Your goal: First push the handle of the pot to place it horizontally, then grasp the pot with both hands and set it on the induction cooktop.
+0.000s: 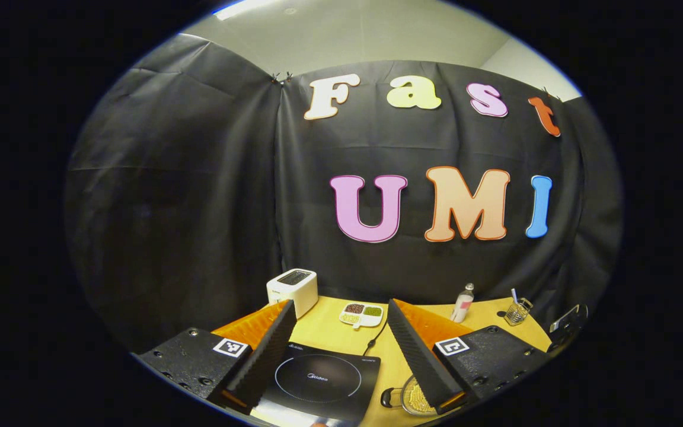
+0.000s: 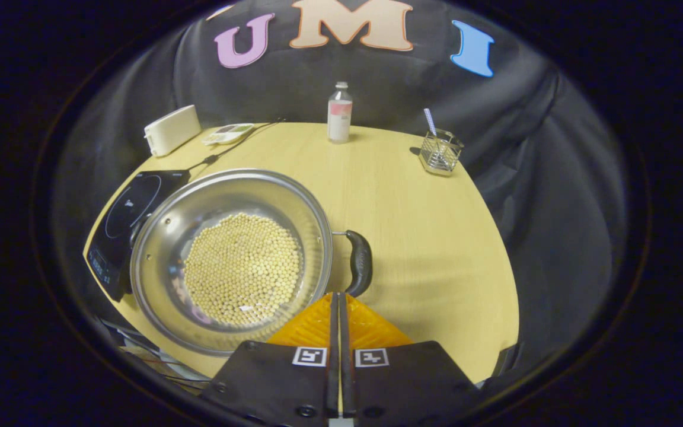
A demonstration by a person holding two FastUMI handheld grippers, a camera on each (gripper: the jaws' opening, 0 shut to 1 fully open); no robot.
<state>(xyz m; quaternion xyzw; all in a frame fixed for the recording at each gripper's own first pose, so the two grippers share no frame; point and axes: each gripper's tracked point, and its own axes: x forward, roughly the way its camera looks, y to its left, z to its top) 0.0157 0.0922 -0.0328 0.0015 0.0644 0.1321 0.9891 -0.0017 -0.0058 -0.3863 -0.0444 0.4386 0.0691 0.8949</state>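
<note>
A: Where does the pot [image 2: 232,261] sit?

B: On the tabletop [image 2: 424,225], just beside the induction cooktop [image 2: 125,228], its rim seeming to overlap the cooktop's near edge. It holds a layer of small yellow beans [image 2: 243,268]. The handle [image 2: 360,262] sticks out on the side away from the cooktop, curving toward the right gripper [image 2: 339,299].

A: And the 2 grippers?

B: The right gripper has its fingers pressed together with nothing between them, the tips just short of the handle. The left gripper [image 1: 338,350] is spread wide and holds nothing, hanging above the cooktop.

A: What could go wrong?

B: The closed tips are narrow, so I judge they could slide off the rounded handle and strike the rim. A hard push might spin the pot too far or shove it against the cooktop. Later, a lopsided 2-sided lift could tip the pot and spill beans.
</note>
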